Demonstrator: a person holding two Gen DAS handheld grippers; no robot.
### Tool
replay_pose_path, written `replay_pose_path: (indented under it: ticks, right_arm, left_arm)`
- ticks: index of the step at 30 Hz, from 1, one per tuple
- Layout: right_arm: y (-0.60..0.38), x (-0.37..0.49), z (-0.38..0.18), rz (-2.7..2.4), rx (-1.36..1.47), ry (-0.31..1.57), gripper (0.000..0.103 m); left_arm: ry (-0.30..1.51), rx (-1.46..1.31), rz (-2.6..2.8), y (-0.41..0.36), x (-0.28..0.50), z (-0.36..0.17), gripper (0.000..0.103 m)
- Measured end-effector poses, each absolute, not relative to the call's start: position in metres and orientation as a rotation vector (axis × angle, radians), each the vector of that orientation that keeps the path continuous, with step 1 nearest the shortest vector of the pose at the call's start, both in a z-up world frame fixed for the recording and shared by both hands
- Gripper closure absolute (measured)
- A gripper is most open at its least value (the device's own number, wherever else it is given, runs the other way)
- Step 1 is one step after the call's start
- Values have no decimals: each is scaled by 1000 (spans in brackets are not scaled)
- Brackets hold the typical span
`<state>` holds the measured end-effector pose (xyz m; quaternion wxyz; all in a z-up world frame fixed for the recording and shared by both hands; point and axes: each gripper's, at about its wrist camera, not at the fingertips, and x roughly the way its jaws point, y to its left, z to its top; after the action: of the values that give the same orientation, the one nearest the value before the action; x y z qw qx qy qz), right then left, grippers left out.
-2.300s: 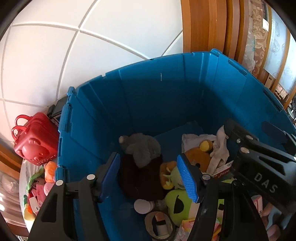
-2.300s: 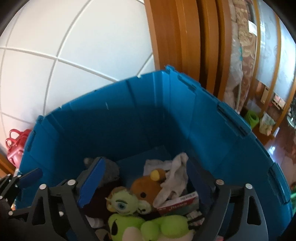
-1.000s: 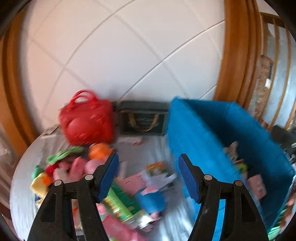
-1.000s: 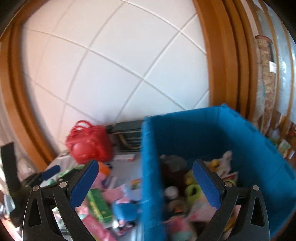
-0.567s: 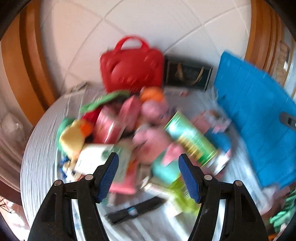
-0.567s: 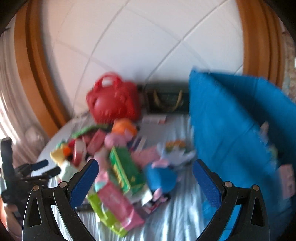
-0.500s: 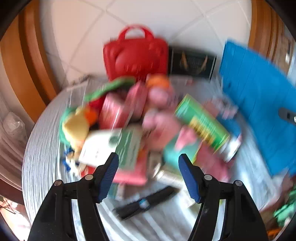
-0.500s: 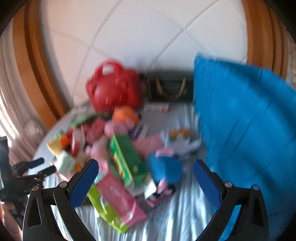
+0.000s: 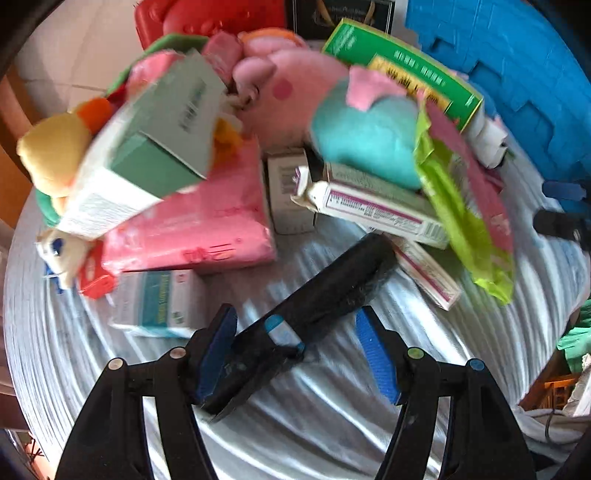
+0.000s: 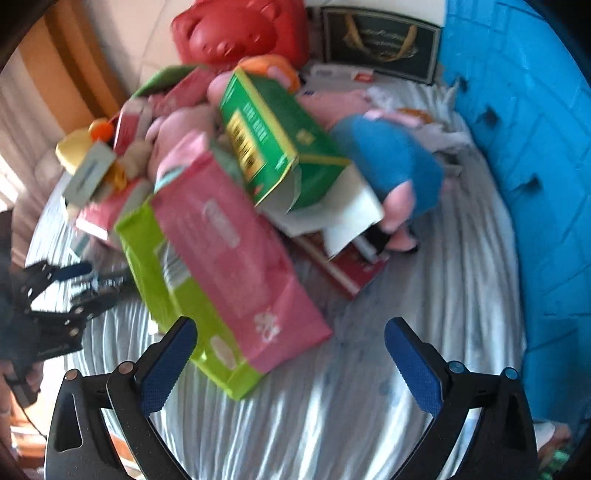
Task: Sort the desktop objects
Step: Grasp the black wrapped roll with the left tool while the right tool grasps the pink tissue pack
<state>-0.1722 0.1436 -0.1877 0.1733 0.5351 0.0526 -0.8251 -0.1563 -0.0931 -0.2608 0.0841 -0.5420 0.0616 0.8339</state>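
A heap of toys and boxes lies on the white cloth-covered table (image 9: 295,424). My left gripper (image 9: 299,350) is open, low over a black flat tool with a blue button (image 9: 314,306); its handle end lies between the fingers. Behind it are a pink pack (image 9: 192,225), a teal plush (image 9: 365,140) and a green box (image 9: 399,62). My right gripper (image 10: 291,369) is open and empty, just in front of a pink and lime pack (image 10: 229,266). The green box (image 10: 273,144) and a blue plush (image 10: 388,158) lie behind it.
The big blue bin (image 10: 535,166) stands at the right, also in the left wrist view (image 9: 517,74). A red bag (image 10: 240,29) and a dark box (image 10: 380,40) stand at the back. The left gripper (image 10: 59,295) shows at the far left of the right view.
Both grippers swung left from over the blue bin to the heap and dropped low over the table. The left one now straddles the black tool. Both stayed open.
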Motion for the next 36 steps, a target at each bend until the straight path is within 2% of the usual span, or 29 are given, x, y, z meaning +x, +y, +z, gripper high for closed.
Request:
replay_pose_path:
  ticks: [3,5,7,8,10,12,15,17,21,23,24,25,28,32,33,34,35,36]
  right_arm:
    - [130,-171,-201,-2310,1529,222,0]
    - [122,-170,-207,-2284,1530,264,0]
    - [115,-170,-213,-2259,1523,303,0]
    - [112,-170,-215,-2242,1519,330,0]
    - [103,-168,-220,-2206,1499,399,0]
    - [96,-165,-225,-2171,1469,485,0]
    - [90,-165,-230,-2141,1418,572,0]
    - [89,-170,-235,-2120,1417,581,0]
    - [97,-186,-250,-2065,1462,420,0]
    - [97,-185,-250,-2086,1418,424,0]
    - [96,-183,-250,-2095,1405,427,0]
    - [97,-182,-250,-2100,1396,426,0]
    - [102,-177,-250,-2132,1368,393,0]
    - [108,-169,-249,-2184,1323,365,0]
    - [107,-168,-249,-2182,1332,374,0]
    - [107,-169,-249,-2173,1348,379,0]
    - [106,-170,-248,-2156,1383,388,0]
    - [105,-172,-247,-2140,1411,398,0]
  left_arm:
    - [171,-1670,2492,-90,-162,-270,37]
    - [147,-1703,2509,-89,-162,-272,41]
    - [71,-1770,2566,-91,-157,-271,54]
    - [22,-1791,2579,-93,-154,-271,57]
    - [-167,-1848,2594,-99,-141,-270,65]
    - [-274,-1849,2622,-100,-130,-271,65]
    - [-161,-1832,2686,-86,-127,-273,64]
    - [-160,-1821,2703,-81,-130,-273,63]
    - [-171,-1822,2721,-76,-131,-274,52]
    - [-182,-1840,2751,-77,-128,-275,38]
    - [-208,-1859,2756,-79,-127,-277,23]
    - [-257,-1883,2752,-84,-125,-280,16]
    - [-202,-1863,2760,-78,-121,-279,16]
    - [-227,-1864,2757,-75,-116,-279,16]
    - [-243,-1865,2757,-74,-114,-278,22]
    - [-242,-1853,2765,-71,-111,-276,36]
    - [-227,-1837,2764,-66,-108,-274,44]
    - [-202,-1833,2759,-60,-105,-271,59]
